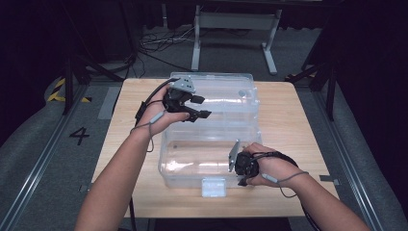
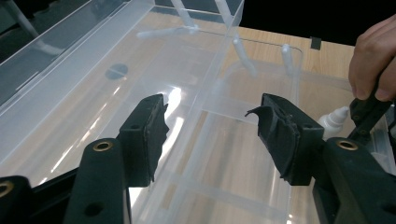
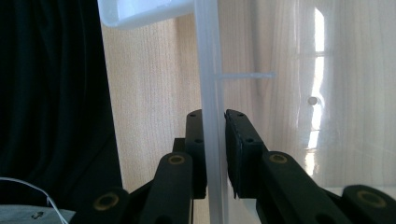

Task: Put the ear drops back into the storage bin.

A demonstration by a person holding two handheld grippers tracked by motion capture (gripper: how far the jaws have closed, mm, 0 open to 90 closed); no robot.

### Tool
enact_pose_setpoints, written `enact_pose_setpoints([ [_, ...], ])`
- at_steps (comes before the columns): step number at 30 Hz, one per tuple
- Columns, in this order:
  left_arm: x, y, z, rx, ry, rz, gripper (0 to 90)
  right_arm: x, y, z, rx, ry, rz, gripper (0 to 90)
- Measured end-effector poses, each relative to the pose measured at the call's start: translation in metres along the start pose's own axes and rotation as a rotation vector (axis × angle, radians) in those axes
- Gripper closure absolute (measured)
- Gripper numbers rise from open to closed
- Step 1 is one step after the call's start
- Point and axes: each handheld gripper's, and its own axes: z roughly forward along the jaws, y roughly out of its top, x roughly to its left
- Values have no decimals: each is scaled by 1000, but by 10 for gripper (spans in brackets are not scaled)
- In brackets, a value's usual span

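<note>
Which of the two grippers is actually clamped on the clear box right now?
The right gripper, at the near box: its jaws pinch the box's wall. The left gripper hovers over the far half with jaws apart, nothing between them.

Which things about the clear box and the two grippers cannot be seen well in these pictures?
- High view: right gripper jaws, hidden by its body and hand.
- Right gripper view: clear box wall runs past the top and bottom edges.
- Left gripper view: small white part beside the left gripper, partly hidden by a jaw.
</note>
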Motion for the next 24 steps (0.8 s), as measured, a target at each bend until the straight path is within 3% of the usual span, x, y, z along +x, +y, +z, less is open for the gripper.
enact_pose_setpoints([
  [7, 4, 6, 20, 47, -11, 4, 458, 0, -3, 5, 8, 4, 12, 801],
  [13, 5, 8, 30, 104, -37, 17, 544, -1, -3, 5, 10, 4, 11, 802],
  [21, 7, 6, 30, 86, -36, 18, 646, -1, -2, 6, 17, 5, 14, 802],
  [24, 8, 6, 29, 82, -29, 15, 724, -1, -2, 7, 19, 0, 4, 803],
])
